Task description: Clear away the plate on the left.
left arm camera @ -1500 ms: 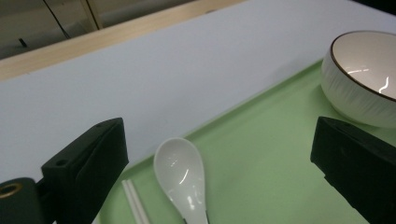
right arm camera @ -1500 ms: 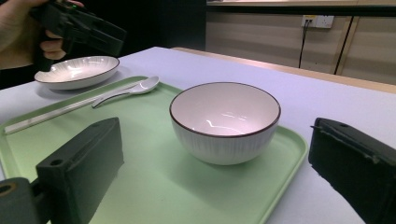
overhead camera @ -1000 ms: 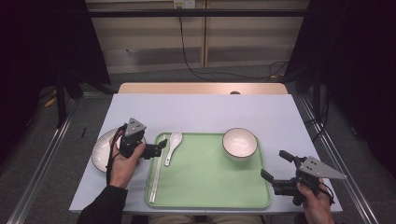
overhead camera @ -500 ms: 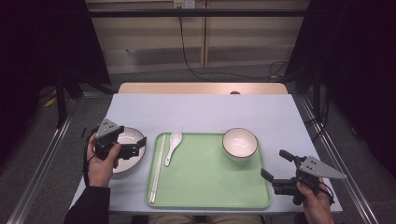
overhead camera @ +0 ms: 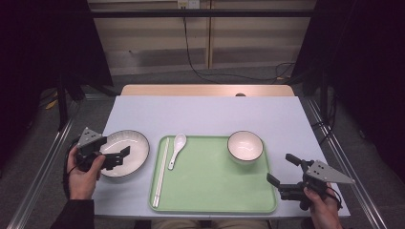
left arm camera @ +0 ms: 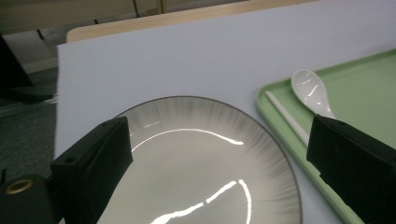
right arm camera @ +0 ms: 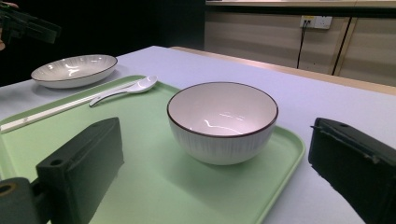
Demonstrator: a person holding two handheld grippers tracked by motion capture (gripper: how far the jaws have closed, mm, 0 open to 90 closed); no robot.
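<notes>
Left claw [overhead camera: 117, 158] agape — right claw [overhead camera: 282, 173] agape, both low

Both grippers [overhead camera: 117, 158] [overhead camera: 282, 177] were black, each topped by a grey three-cornered plate; the person wore dark sleeves [overhead camera: 71, 217].

A pale table [overhead camera: 205, 114] stands before beige wall panels [overhead camera: 157, 33] with a socket [overhead camera: 187, 4].

A green tray [overhead camera: 215, 191] lies at the near middle of the light blue table [overhead camera: 205, 114]. A white spoon [overhead camera: 175, 149] rests in the tray's far left corner, with white chopsticks [overhead camera: 161, 171] just left of it along the tray's left rim. Beyond the table's far edge, a black cable [overhead camera: 191, 57] hangs from a wall socket [overhead camera: 187, 4].
</notes>
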